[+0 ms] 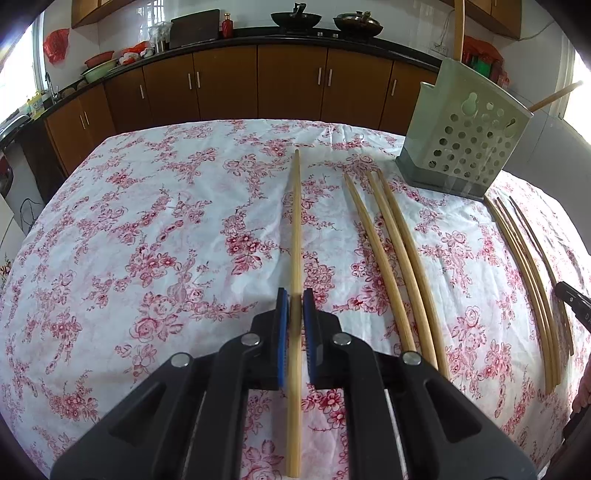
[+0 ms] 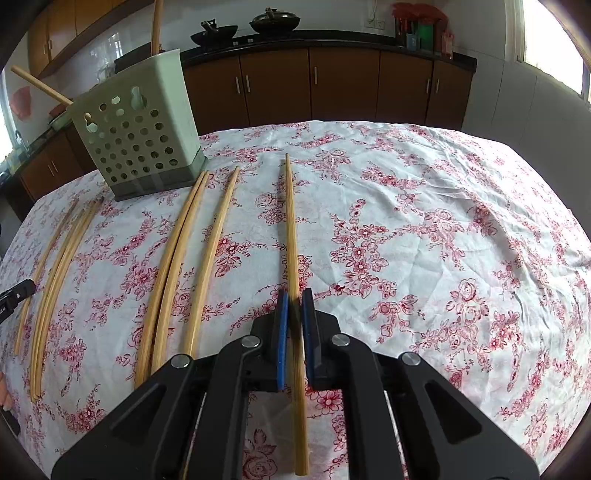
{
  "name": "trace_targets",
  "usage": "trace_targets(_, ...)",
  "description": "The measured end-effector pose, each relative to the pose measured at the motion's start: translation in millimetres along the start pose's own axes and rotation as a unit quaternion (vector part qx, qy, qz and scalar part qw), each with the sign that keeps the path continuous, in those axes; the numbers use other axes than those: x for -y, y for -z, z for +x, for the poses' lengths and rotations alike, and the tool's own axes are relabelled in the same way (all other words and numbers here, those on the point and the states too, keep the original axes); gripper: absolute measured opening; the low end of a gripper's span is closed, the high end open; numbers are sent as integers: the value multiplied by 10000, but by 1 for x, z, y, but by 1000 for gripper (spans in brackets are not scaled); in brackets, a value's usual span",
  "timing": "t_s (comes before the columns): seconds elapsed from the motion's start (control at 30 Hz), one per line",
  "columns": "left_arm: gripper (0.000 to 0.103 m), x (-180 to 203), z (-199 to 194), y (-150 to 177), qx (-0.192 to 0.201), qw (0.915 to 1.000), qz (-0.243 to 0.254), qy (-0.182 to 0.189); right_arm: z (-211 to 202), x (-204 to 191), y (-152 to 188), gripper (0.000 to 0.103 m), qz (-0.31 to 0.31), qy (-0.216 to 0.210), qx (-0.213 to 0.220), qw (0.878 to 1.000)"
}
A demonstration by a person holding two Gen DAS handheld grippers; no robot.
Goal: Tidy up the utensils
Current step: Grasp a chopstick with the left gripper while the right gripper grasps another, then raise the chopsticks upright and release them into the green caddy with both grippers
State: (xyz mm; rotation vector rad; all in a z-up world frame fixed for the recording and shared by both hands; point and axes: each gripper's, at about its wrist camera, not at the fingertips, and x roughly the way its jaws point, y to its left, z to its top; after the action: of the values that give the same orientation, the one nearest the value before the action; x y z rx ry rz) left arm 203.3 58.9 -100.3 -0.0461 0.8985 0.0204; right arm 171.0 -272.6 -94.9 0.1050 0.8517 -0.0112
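In the left wrist view, my left gripper (image 1: 295, 301) is shut on a long bamboo chopstick (image 1: 296, 221) that stretches away over the floral tablecloth (image 1: 166, 229). In the right wrist view, my right gripper (image 2: 294, 301) is likewise shut on a single chopstick (image 2: 290, 221). A pale green perforated utensil holder (image 1: 465, 136) (image 2: 136, 129) stands at the back with two sticks poking out of it. Three loose chopsticks (image 1: 391, 251) lie right of the left gripper, and three more (image 2: 177, 266) lie left of the right gripper.
Each view shows a further bunch of chopsticks (image 1: 528, 266) (image 2: 51, 280) at its outer edge, beside the black tip of the other gripper (image 1: 572, 299) (image 2: 16, 293). Brown cabinets (image 1: 258, 85) and a counter with woks (image 1: 295, 18) run behind the table.
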Motion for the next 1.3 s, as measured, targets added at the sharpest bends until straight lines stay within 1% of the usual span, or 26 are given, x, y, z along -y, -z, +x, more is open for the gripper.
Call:
trace_targets(0.13, 10, 0, 0, 0, 0, 10000, 22, -18, 0, 0, 0, 8, 59, -61, 1, 10000)
trace_targets(0.2, 8, 1, 0, 0, -2, 9999, 136, -41, -2, 0, 1, 8, 35, -27, 15, 10000)
trace_targets(0.3, 8, 3, -3, 1, -34, 9996, 288, -46, -13, 3, -1, 8, 70, -57, 163, 9998)
trace_targets(0.4, 8, 3, -16, -4, 135, 9993, 336, -27, -30, 6, -8, 8, 120, -74, 447, 9989)
trace_targets(0.6, 8, 4, -55, -21, 655, 9973, 331, 65, -61, 11, -23, 8, 164, -36, 943, 9954)
trace_targets(0.8, 8, 3, -95, -42, 1242, 9919, 167, 227, -83, 11, -34, 8, 245, -125, 1353, 9904)
trace_targets(0.97, 8, 6, -117, -56, 1588, 9869, 115, 276, -92, 4, -42, 8, 190, -184, 1543, 9877)
trace_targets(1.1, 8, 9, -124, -64, 1703, 9849, 139, 293, -98, -2, -48, 8, 113, -233, 1662, 9858)
trace_targets(1.2, 8, 15, -136, -75, 1783, 9828, 215, 424, -114, -7, -64, 8, 54, -453, 1815, 9823)
trace_targets(1.3, 8, 26, -158, -86, 1967, 9776, 367, 647, -139, -15, -81, 8, 18, -781, 2087, 9749)
